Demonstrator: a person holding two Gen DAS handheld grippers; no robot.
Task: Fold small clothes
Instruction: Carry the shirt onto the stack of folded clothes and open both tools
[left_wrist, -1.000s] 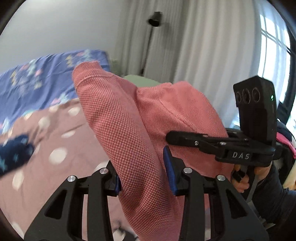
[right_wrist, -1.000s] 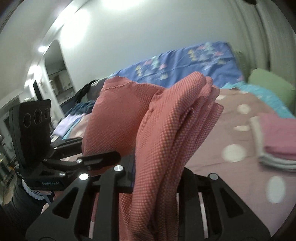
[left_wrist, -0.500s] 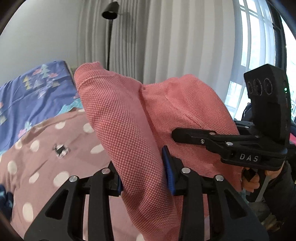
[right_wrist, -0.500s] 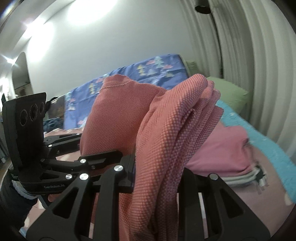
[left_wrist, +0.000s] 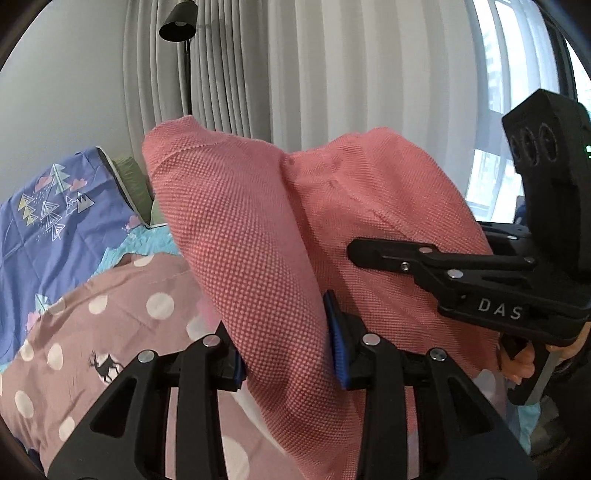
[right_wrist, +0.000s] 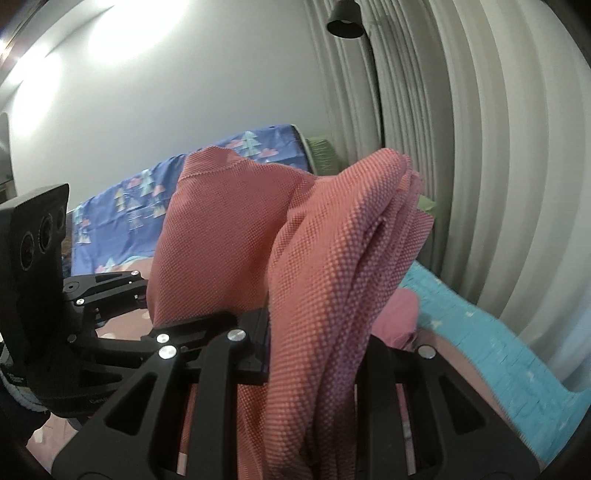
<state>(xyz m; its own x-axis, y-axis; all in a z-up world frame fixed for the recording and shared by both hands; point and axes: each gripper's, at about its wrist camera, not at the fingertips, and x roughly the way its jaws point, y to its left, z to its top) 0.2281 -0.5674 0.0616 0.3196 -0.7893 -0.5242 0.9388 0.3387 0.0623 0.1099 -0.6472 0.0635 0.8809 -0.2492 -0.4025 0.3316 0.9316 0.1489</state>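
Note:
A coral-pink waffle-knit garment (left_wrist: 258, 236) hangs folded between both grippers, lifted above the bed. My left gripper (left_wrist: 288, 350) is shut on one bunched end of it. My right gripper (right_wrist: 314, 350) is shut on the other end, where several layers (right_wrist: 351, 258) stand up between the fingers. In the left wrist view the right gripper (left_wrist: 461, 280) sits close on the right, against the cloth. In the right wrist view the left gripper (right_wrist: 85, 314) sits close on the left.
The bed has a mauve polka-dot cover (left_wrist: 110, 332), a blue tree-print sheet (left_wrist: 48, 229) and a turquoise blanket (right_wrist: 498, 339). A pink folded garment (right_wrist: 399, 317) lies behind the cloth. A green pillow (right_wrist: 321, 155), white curtains (left_wrist: 332, 74) and a floor lamp (left_wrist: 177, 26) stand beyond.
Both grippers have swung right with the garment, from the bed towards the curtains and lamp. The grip on the cloth has not changed.

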